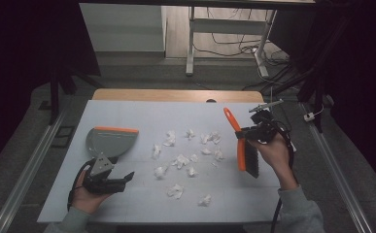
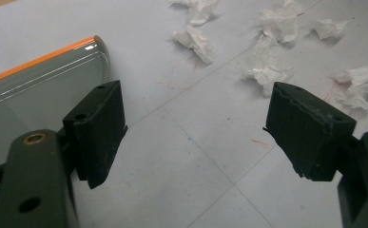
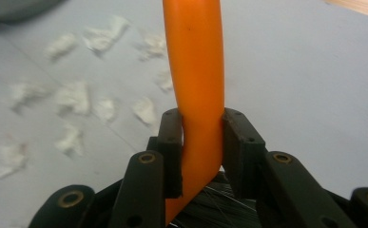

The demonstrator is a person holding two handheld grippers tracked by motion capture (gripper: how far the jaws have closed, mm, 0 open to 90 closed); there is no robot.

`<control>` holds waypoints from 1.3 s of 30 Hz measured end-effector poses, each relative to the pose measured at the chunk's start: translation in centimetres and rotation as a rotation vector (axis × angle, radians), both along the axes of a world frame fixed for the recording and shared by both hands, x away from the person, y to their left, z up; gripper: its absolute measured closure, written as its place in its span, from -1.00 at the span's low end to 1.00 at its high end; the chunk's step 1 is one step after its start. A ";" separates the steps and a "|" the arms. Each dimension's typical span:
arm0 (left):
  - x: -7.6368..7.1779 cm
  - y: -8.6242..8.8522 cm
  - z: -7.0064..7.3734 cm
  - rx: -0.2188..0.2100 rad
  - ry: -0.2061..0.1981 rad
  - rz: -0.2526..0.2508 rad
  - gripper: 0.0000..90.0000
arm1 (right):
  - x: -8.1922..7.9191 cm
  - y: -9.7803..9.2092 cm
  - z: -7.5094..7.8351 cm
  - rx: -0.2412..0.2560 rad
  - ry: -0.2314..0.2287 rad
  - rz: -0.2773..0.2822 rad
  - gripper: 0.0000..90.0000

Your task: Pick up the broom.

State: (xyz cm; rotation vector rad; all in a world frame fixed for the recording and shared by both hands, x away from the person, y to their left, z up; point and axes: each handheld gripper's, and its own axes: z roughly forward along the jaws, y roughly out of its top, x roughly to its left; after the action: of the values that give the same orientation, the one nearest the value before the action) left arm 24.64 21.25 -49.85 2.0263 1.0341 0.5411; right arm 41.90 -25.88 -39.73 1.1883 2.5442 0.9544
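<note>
A hand brush (image 1: 244,145) with an orange handle and dark bristles is held off the table at the right, my right gripper (image 1: 244,132) shut on its handle (image 3: 197,85). A grey dustpan (image 1: 107,141) with an orange edge lies at the left of the white table. My left gripper (image 1: 125,178) rests open just in front of the dustpan, its jaws wide apart and empty; the dustpan (image 2: 34,85) lies to the left of its fingers (image 2: 98,130). Several crumpled white paper scraps (image 1: 180,160) lie scattered in the middle of the table.
The white table top (image 1: 142,208) ends in a wooden strip (image 1: 176,95) at the far edge. Metal rails run along both sides. Beyond the table stand a desk frame (image 1: 191,43) and loose cables on the floor.
</note>
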 end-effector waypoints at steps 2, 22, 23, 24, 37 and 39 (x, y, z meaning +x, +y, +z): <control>0.0 -0.2 0.1 0.000 -0.004 -0.005 -0.51 | -0.2 0.4 0.2 0.027 -0.002 0.011 0.58; 0.8 -6.0 3.1 -0.089 -0.039 -0.124 -0.53 | -1.5 6.9 1.3 0.210 -0.070 0.140 0.58; 1.0 -6.3 3.4 -0.104 -0.039 -0.127 -0.53 | -1.4 7.4 1.2 0.226 -0.061 0.149 0.58; 1.0 -6.5 3.5 -0.110 -0.037 -0.127 -0.53 | -1.3 7.9 1.1 0.240 -0.057 0.155 0.58; 2.2 -10.5 4.6 -0.143 -0.042 -0.185 -0.57 | -1.7 10.9 0.2 0.327 -0.067 0.159 0.58; 2.4 -11.1 4.6 -0.146 -0.042 -0.194 -0.57 | -1.7 10.9 0.0 0.356 -0.061 0.152 0.58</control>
State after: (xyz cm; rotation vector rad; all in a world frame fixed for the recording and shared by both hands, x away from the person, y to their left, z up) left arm 27.04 10.12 -45.21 1.9515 0.8167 0.3924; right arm 40.21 -15.02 -39.72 1.0334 2.5143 1.5047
